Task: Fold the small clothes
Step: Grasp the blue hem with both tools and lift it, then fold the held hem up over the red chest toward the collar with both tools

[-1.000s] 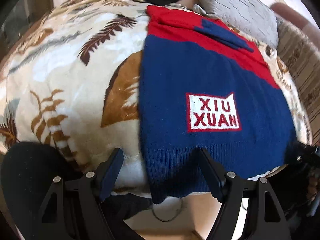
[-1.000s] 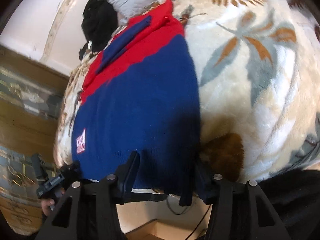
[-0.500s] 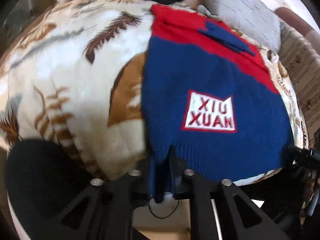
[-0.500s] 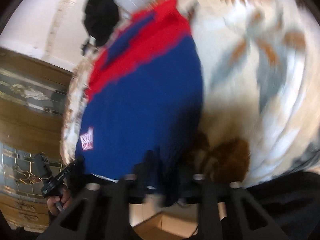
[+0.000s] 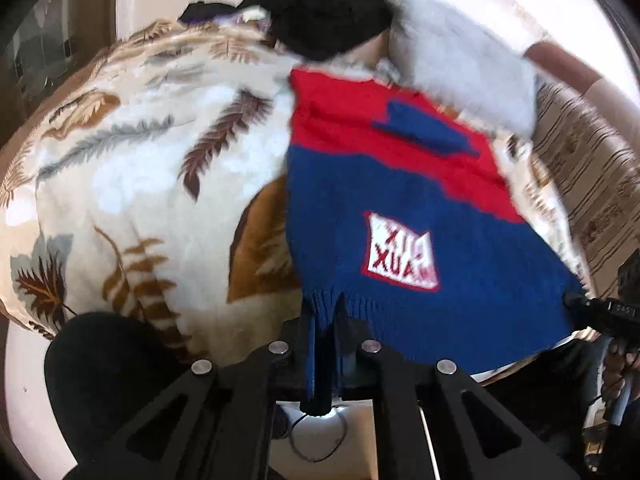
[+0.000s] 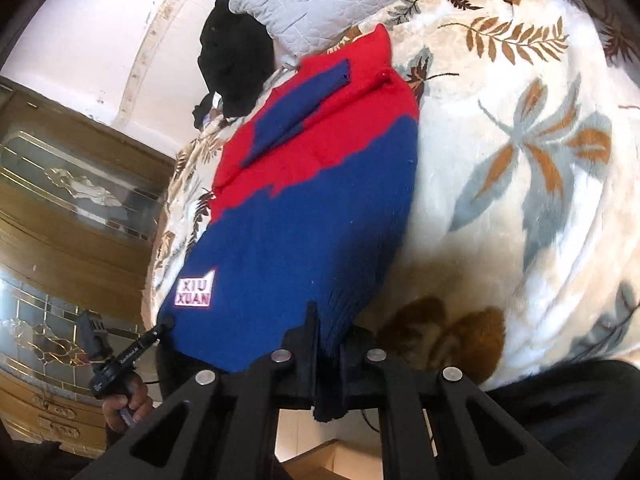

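**Both Grippers Clamped on the Sweater Hem, Fold About to Begin**

Nearest the cameras, the left gripper (image 5: 326, 344) was pinched shut on the ribbed hem (image 5: 332, 308) of the sweater (image 5: 400, 200) at its left corner, and the right gripper (image 6: 328, 360) was likewise closed on the hem at the opposite corner. A second before, both pairs of jaws had stood apart astride the hem with the knit lying loose between them; they had since closed, and the gripped edge had begun to rise off the bed. In each wrist view the other hand's tool appeared at the far hem corner, confirming a two-point hold. Beyond the hem, the navy body carried a white patch (image 5: 400, 256), and farther still lay the red upper part with a folded-in navy sleeve (image 5: 428, 132). The sweater rested flat on a leaf-patterned blanket (image 5: 140, 168), its hem at the near edge of the bed. At the far end lay a grey pillow (image 5: 460, 80) and a black garment (image 5: 328, 12). The secured grip probably meant that the hem could be carried toward the collar to halve the sweater.
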`<control>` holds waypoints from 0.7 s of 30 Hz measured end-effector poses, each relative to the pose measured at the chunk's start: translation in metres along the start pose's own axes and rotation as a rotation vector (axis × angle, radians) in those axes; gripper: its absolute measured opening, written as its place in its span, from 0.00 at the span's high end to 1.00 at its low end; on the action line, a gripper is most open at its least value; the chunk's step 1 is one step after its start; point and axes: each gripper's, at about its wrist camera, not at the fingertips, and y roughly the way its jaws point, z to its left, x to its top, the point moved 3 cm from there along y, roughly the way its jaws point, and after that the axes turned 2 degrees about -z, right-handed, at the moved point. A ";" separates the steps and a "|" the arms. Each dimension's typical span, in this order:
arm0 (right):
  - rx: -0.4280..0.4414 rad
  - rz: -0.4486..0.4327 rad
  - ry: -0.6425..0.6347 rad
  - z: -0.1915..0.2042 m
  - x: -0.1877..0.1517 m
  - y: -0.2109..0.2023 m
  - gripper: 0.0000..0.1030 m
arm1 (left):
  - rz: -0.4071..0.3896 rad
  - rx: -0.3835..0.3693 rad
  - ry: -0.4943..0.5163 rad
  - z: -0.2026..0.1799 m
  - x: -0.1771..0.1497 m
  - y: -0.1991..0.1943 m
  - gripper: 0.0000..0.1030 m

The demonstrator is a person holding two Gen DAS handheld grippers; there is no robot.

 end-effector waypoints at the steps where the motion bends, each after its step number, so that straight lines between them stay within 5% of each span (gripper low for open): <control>1: -0.016 0.042 0.042 -0.013 -0.003 0.014 0.92 | 0.056 -0.002 -0.025 0.007 -0.005 0.013 0.93; 3: -0.036 0.090 0.101 -0.028 -0.010 0.031 0.92 | 0.113 0.010 -0.060 0.013 -0.010 0.029 0.93; 6: 0.018 0.011 0.046 -0.006 -0.006 0.007 0.92 | -0.056 -0.023 0.012 -0.006 0.005 -0.015 0.93; 8: 0.011 -0.015 0.011 0.002 0.001 -0.004 0.92 | -0.079 -0.001 0.049 -0.013 0.009 -0.020 0.93; 12: -0.051 0.092 0.107 -0.034 -0.005 0.022 0.92 | 0.136 0.017 -0.055 0.009 -0.007 0.035 0.93; 16: -0.022 0.038 0.066 -0.022 -0.006 0.002 0.92 | 0.004 0.013 -0.009 -0.004 0.000 -0.002 0.93; 19: -0.071 0.101 0.079 -0.041 -0.007 0.017 0.92 | 0.130 0.038 -0.033 0.005 -0.009 0.029 0.93; 21: -0.055 0.125 0.117 -0.046 -0.008 0.023 0.92 | 0.134 0.038 -0.043 0.006 0.002 0.028 0.93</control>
